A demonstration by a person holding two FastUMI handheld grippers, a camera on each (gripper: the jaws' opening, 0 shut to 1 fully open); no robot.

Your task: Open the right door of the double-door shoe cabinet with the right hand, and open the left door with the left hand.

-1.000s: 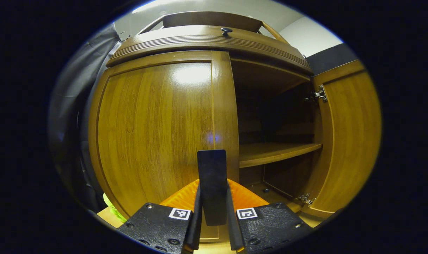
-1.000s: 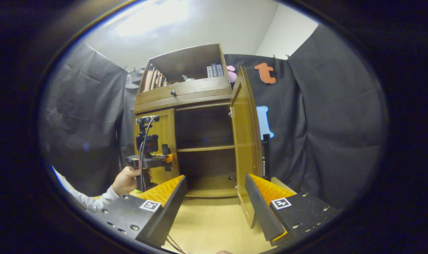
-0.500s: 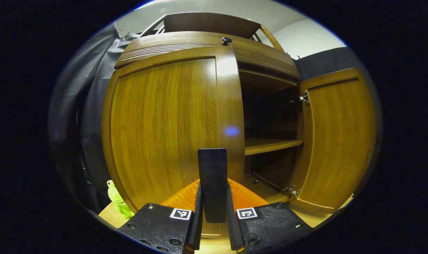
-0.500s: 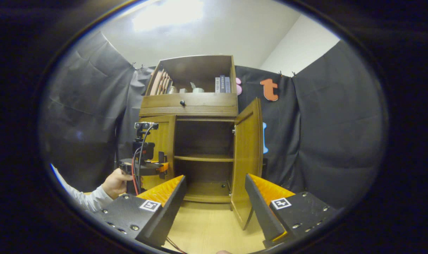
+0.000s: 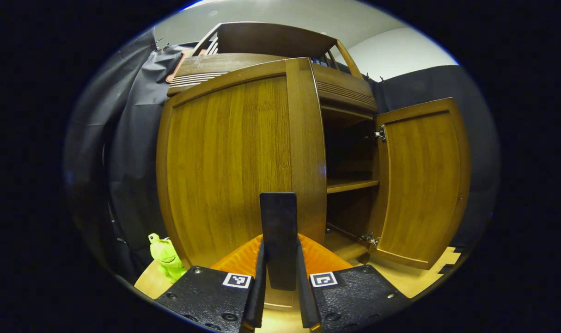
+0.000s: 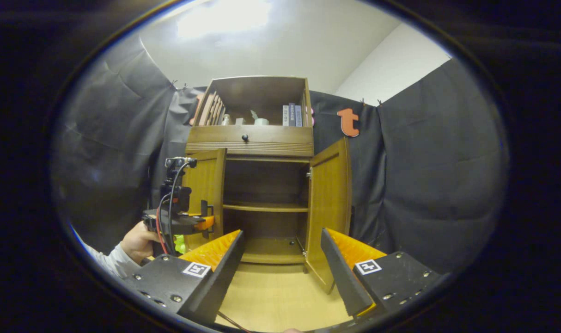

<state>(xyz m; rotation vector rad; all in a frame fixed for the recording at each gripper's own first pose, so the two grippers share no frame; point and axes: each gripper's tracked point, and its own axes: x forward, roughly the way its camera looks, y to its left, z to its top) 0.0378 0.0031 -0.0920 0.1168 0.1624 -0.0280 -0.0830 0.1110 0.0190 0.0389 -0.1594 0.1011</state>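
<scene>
Two doors are off the closed position. Left gripper view: the left gripper [image 5: 279,259] has its fingers closed on the dark handle [image 5: 278,217] of the left door [image 5: 234,166], which has swung farther out from the cabinet [image 5: 266,41] than a second ago, its free edge now standing clear of the front. The right door [image 5: 421,182] hangs wide open at the far side, with the shelf [image 5: 352,185] exposed between the two. A green toy [image 5: 165,254] has come into sight beside the left door's foot.

Right gripper view: the right gripper [image 6: 280,263] has backed away from the cabinet, fingers spread and empty. A hand [image 6: 137,240] holds the left gripper at the left door's edge.

Judgement: the right door's step is done; the left door is partway open and needs further pulling outward.
</scene>
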